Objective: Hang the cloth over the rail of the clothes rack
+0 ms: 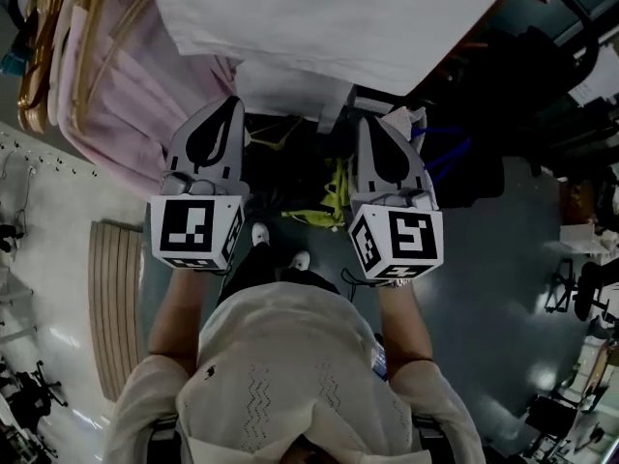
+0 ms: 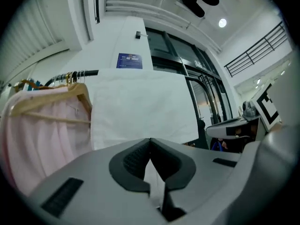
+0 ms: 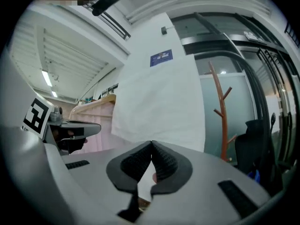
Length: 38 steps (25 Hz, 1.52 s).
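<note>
Bare floor [image 1: 503, 259] right of cloth [image 1: 338, 17] edge

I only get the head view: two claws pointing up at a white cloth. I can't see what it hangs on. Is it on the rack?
Observer: It looks so. In the left gripper view the cloth tops out level with the black rail.
Operator: Are the claws biting it?
Observer: The left claw and right claw are both shut. White shows inside each, but I cannot tell whether cloth is pinched.
Operator: Anything else around?
Observer: To the cloth's right, the right gripper view shows a brown coat stand.
</note>
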Tool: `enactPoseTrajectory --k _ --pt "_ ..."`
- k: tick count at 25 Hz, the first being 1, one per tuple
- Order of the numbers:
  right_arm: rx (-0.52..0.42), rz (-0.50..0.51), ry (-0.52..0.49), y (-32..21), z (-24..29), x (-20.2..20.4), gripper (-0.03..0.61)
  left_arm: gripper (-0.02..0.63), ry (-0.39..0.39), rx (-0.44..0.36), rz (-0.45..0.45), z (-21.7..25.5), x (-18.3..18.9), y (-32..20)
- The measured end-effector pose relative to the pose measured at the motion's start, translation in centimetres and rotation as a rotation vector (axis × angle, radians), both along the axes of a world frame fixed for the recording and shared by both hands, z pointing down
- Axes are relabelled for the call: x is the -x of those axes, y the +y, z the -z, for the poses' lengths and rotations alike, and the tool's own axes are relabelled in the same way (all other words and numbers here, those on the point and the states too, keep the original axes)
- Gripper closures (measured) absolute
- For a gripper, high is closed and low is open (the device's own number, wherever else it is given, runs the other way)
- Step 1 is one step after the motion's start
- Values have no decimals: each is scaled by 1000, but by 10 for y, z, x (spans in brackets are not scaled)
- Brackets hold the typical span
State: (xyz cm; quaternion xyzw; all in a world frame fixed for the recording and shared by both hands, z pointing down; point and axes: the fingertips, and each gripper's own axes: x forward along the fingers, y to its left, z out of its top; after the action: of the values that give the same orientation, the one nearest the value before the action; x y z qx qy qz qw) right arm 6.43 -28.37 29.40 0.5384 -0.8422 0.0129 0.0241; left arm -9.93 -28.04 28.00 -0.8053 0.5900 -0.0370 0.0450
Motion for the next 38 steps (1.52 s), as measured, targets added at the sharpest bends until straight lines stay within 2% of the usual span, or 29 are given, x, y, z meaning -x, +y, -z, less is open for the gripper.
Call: enactPoseTrajectory --k 5,7,11,15,18,23,29,38 --pt "113 11 -22 19 -61 19 560 601 -12 67 36 -59 14 17" --pt "124 3 -35 25 -74 25 560 601 -14 80 16 -76 12 22" --pt "115 -20 -67 44 -87 38 560 601 30 38 -13 -89 13 31" --pt "122 -68 -45 57 -110 56 560 601 35 106 5 -118 30 36" --pt "143 -89 -29 61 -127 67 560 601 56 124 8 -133 39 36" --pt "194 -143 -44 64 -142 75 560 601 78 145 -20 -147 41 43" --pt "190 -139 -45 61 -141 82 560 601 84 131 -58 -148 34 47" --pt "206 -122 -36 63 -148 90 560 601 77 157 -49 -155 41 49"
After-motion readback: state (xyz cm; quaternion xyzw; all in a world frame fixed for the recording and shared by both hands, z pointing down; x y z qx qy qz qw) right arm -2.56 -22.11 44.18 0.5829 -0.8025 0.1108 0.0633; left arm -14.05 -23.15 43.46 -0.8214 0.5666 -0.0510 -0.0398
